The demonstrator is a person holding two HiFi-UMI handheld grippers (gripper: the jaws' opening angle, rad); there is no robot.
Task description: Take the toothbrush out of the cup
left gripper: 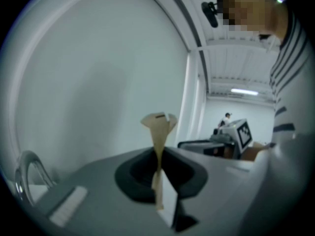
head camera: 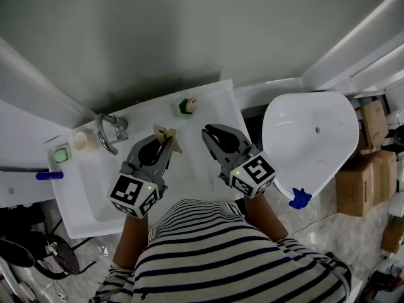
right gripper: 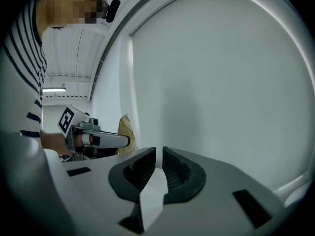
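My left gripper [head camera: 165,142] is shut on a thin tan piece like folded card [head camera: 166,133], which stands up between the jaws and flares at its top [left gripper: 158,124]. To its right my right gripper [head camera: 211,133] is shut with nothing in it [right gripper: 158,161]. Both hang over the white washbasin [head camera: 208,169]. A small green cup-like thing [head camera: 187,106] with a cream item in it sits on the basin's back ledge, beyond both grippers. I cannot make out a toothbrush for certain. The right gripper view shows the left gripper [right gripper: 96,139] and its tan piece [right gripper: 125,132] at the left.
A chrome faucet [head camera: 108,131] stands at the basin's back left, with a beige round object [head camera: 81,140] and a green square thing [head camera: 61,154] beside it. A blue handle [head camera: 49,175] lies at far left. A second white basin [head camera: 309,137] and cardboard boxes [head camera: 356,182] are at right.
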